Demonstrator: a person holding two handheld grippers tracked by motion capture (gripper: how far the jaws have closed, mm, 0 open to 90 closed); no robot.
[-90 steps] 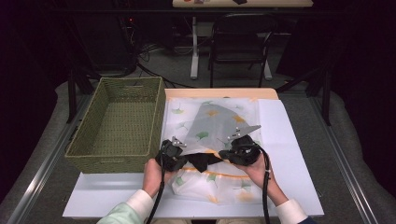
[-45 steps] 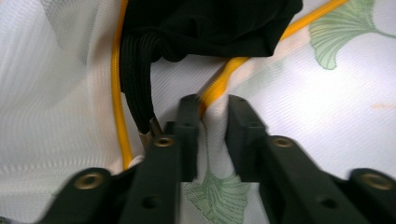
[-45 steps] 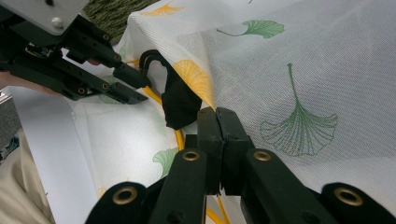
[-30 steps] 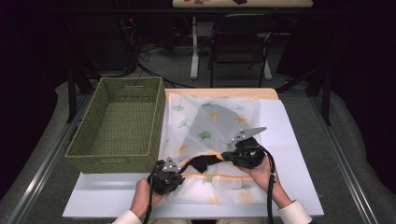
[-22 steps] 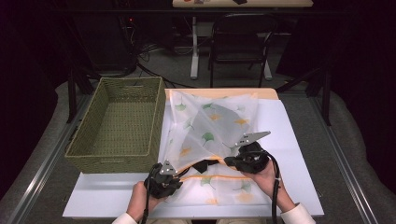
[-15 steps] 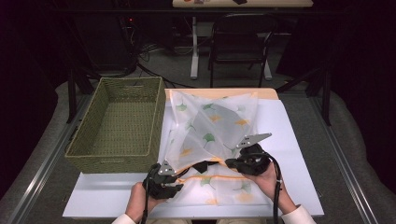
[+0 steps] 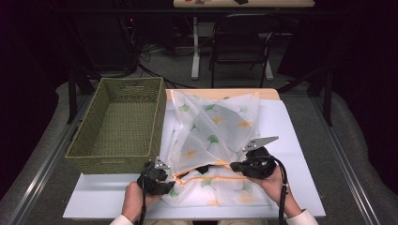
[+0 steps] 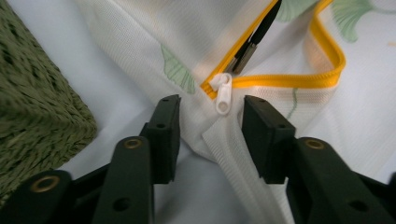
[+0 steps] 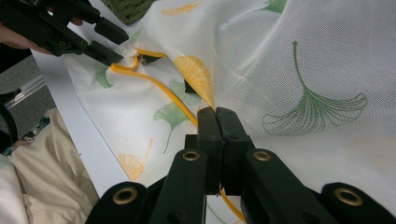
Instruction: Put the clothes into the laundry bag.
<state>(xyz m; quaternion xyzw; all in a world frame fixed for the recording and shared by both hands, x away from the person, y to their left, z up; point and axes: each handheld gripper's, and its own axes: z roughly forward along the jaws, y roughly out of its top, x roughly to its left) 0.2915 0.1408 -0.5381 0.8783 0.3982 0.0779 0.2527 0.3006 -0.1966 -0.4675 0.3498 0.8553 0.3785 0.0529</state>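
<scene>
Two claws: left (image 8: 208, 135) just opened beside zipper pull (image 8: 223, 93); right (image 9: 217, 116) pinching mesh bag (image 7: 216, 126); white tabletop (image 7: 300, 140).

Woven basket (image 7: 123, 124) walls the left; right side seems open.

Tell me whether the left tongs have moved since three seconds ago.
Yes. The left tongs have come back toward the person and slightly left, from beside the wicker basket's near right corner to below it, and just opened around the mesh bag's zipper pull.
</scene>
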